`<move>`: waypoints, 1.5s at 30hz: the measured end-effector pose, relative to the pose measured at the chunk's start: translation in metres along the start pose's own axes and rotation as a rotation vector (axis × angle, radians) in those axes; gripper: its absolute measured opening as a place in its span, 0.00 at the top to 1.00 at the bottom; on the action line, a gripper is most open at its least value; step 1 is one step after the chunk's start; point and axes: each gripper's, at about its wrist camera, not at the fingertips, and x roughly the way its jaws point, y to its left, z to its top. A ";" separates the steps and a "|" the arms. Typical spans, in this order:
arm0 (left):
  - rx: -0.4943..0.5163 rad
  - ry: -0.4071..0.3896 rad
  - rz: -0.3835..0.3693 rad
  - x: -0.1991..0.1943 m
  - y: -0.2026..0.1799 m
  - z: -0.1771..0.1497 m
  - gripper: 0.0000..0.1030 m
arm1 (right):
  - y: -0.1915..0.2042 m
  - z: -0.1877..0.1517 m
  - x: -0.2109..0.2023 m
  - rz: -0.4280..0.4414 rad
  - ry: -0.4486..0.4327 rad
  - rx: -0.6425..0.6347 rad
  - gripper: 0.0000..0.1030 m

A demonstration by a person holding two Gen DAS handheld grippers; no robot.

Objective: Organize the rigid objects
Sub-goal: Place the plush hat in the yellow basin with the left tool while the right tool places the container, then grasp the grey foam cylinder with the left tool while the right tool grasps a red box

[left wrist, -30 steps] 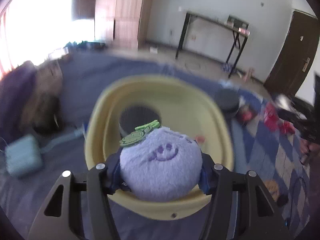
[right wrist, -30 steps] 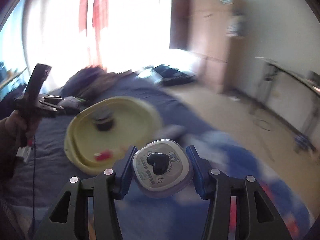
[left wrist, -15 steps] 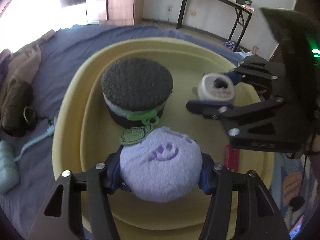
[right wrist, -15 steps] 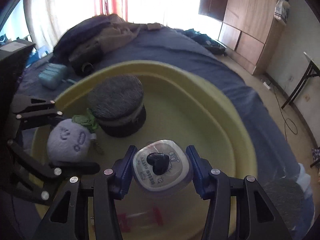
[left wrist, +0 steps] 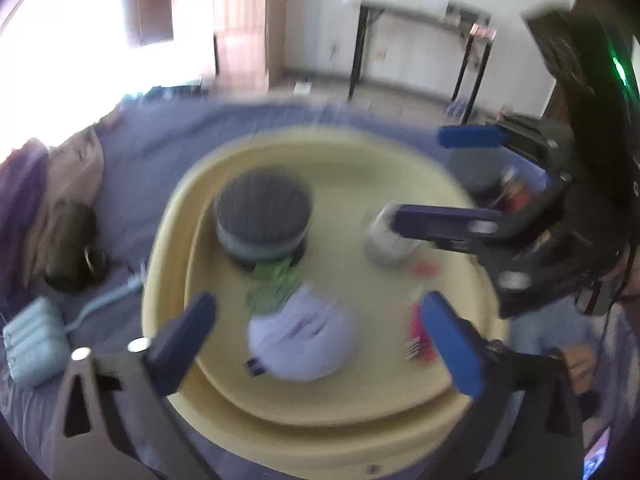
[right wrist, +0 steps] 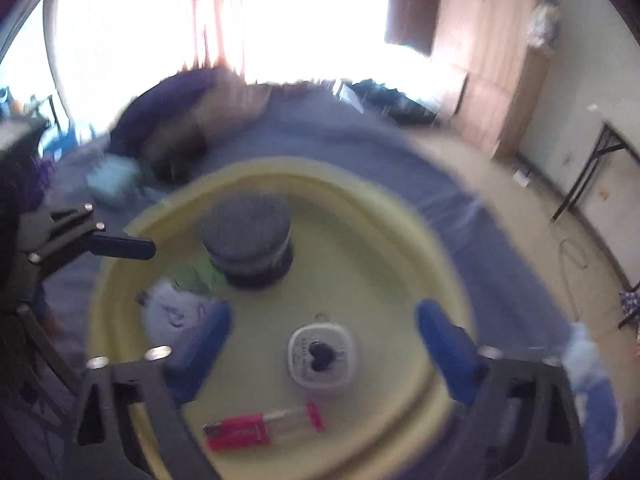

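A yellow basin [left wrist: 384, 404] [right wrist: 404, 216] sits on a blue bed. In it lie a purple plush with a green leaf [left wrist: 302, 332] [right wrist: 172, 312], a dark round case [left wrist: 262, 214] [right wrist: 246, 236], a small white case with a black heart [right wrist: 322, 354] [left wrist: 386, 244] and a red item [right wrist: 260, 428] [left wrist: 418, 332]. My left gripper [left wrist: 324, 338] is open above the plush. My right gripper [right wrist: 324, 354] is open above the white case. The right gripper also shows in the left wrist view [left wrist: 460, 176].
A pale blue pouch [left wrist: 34, 342] and a dark bundle [left wrist: 70, 248] lie on the bed left of the basin. Another dark round case [left wrist: 474, 172] lies beyond the basin's right rim. A table [left wrist: 420, 4] and a wardrobe [right wrist: 492, 52] stand behind.
Both grippers have opened and pulled back. The purple plush and the white case, held half a second ago, now lie in the basin.
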 end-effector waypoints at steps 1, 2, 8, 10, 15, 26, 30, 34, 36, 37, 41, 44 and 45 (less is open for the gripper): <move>0.000 -0.040 -0.048 -0.009 -0.006 0.006 0.00 | -0.005 -0.002 -0.021 -0.038 -0.044 0.013 0.00; 0.006 -0.066 -0.091 -0.013 -0.016 0.014 0.00 | -0.012 -0.007 -0.043 -0.089 -0.085 0.031 0.00; 0.117 -0.049 -0.158 0.015 -0.080 0.052 0.00 | -0.092 -0.084 -0.176 -0.280 -0.213 0.216 0.00; 0.157 -0.018 -0.173 0.033 -0.105 0.062 0.00 | -0.129 -0.126 -0.219 -0.337 -0.239 0.345 0.00; 0.171 -0.081 -0.124 0.059 -0.137 0.077 0.00 | -0.202 -0.237 -0.267 -0.530 -0.160 0.591 0.00; 0.275 -0.026 -0.021 0.097 -0.168 0.096 0.00 | -0.261 -0.301 -0.252 -0.438 -0.118 0.836 0.00; 0.264 0.002 -0.020 0.114 -0.158 0.096 0.00 | -0.270 -0.289 -0.234 -0.450 -0.074 0.817 0.00; 0.268 0.037 -0.013 0.127 -0.153 0.092 0.00 | -0.273 -0.276 -0.214 -0.491 -0.023 0.784 0.00; 0.274 0.038 -0.013 0.131 -0.153 0.090 0.00 | -0.276 -0.274 -0.208 -0.466 -0.033 0.801 0.02; 0.266 0.032 -0.019 0.132 -0.152 0.090 0.01 | -0.278 -0.273 -0.202 -0.443 -0.029 0.803 0.06; 0.217 0.060 -0.062 0.138 -0.149 0.094 0.27 | -0.278 -0.279 -0.190 -0.434 -0.011 0.789 0.35; 0.212 0.060 -0.069 0.138 -0.149 0.094 0.28 | -0.279 -0.282 -0.193 -0.419 -0.030 0.782 0.45; 0.201 0.051 -0.084 0.135 -0.148 0.094 0.28 | -0.278 -0.285 -0.195 -0.411 -0.034 0.782 0.45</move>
